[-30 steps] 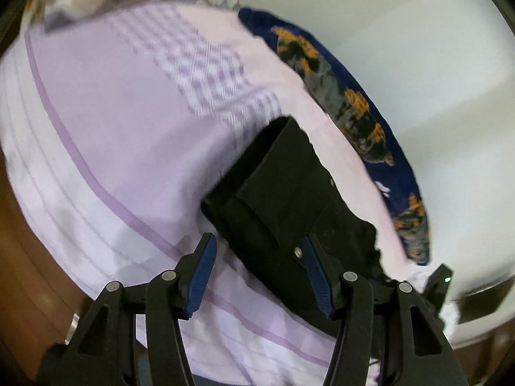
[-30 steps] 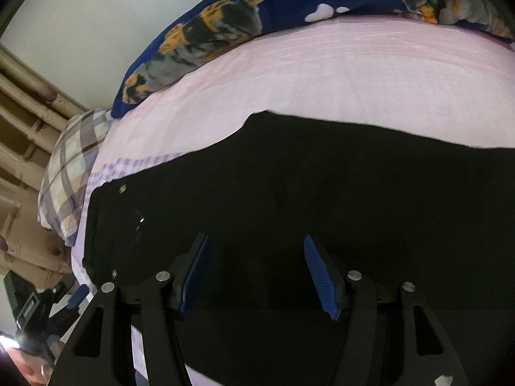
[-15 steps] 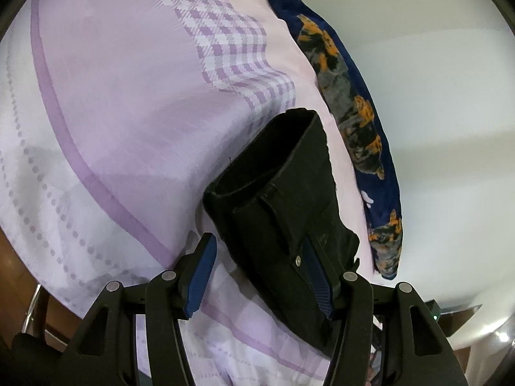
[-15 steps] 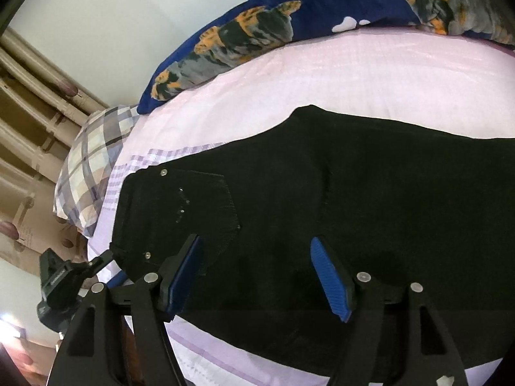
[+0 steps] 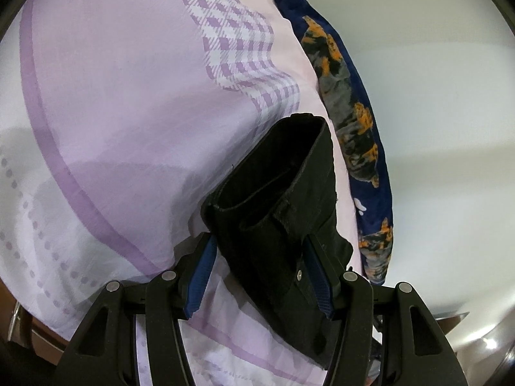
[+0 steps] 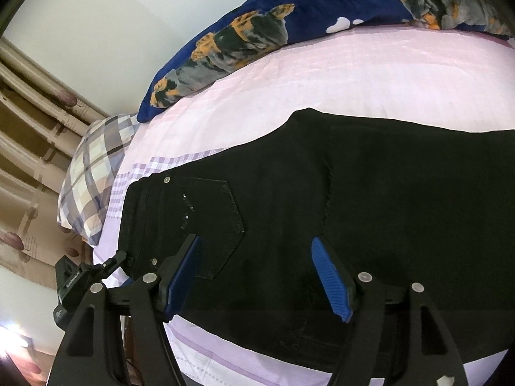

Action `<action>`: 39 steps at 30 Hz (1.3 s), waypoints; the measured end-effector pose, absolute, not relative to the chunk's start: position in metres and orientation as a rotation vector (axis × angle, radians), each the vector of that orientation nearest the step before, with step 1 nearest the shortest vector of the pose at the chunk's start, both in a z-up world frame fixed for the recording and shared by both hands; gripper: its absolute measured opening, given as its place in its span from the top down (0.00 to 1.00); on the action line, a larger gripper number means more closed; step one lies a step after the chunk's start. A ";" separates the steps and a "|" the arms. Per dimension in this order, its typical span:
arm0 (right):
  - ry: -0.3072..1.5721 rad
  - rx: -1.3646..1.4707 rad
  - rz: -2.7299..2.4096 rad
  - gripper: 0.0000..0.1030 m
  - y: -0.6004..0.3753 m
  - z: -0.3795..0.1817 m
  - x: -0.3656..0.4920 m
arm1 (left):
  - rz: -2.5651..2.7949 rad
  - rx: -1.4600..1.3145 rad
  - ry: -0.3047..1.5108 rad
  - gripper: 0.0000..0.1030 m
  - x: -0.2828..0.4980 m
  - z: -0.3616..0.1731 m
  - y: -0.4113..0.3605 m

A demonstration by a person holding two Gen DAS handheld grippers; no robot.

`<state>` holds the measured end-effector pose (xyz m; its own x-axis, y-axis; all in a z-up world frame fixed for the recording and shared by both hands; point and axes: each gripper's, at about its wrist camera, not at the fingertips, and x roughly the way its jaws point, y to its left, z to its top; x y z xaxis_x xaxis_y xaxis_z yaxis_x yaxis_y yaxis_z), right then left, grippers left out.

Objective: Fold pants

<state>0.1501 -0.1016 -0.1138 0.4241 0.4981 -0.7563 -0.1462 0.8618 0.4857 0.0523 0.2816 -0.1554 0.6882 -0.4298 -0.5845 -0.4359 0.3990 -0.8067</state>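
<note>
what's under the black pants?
The black pants lie on the lilac bedsheet, which shows on all visible sides. What lies directly beneath them is covered.

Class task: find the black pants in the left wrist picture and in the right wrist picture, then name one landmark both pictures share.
Left wrist: black pants lower centre, waistband end facing the camera.
Right wrist: black pants spread across centre and right, back pocket left.
Shared landmark: navy patterned blanket along the bed's far edge.

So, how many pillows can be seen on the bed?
2: a navy pillow along the wall side, and a plaid pillow near the curtain, beyond the pants' waistband. Others may be hidden.
</note>
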 end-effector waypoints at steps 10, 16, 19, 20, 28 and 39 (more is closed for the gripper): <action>1.079 0.367 0.401 0.33 -0.095 -0.122 0.150 | 0.010 -1.172 0.843 0.45 0.064 -0.153 0.281; 1.084 0.355 0.404 0.33 -0.092 -0.125 0.149 | 0.061 -1.040 0.894 0.69 0.070 -0.145 0.274; 1.089 0.358 0.400 0.33 -0.093 -0.126 0.149 | 0.074 -0.998 0.895 0.73 0.073 -0.136 0.269; 1.090 0.365 0.399 0.33 -0.094 -0.127 0.149 | 0.078 -0.980 0.895 0.74 0.074 -0.133 0.268; 1.073 0.389 0.406 0.33 -0.105 -0.126 0.148 | 0.041 -0.781 0.843 0.77 0.084 -0.084 0.238; 1.010 0.493 0.381 0.33 -0.161 -0.115 0.142 | -0.125 -0.598 0.770 0.79 0.115 -0.019 0.167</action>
<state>0.1421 -0.1608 -0.1148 0.4827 0.5186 -0.7057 -0.0762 0.8276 0.5561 0.1147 0.1673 -0.0188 0.7191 -0.3185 -0.6176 -0.1061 0.8281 -0.5505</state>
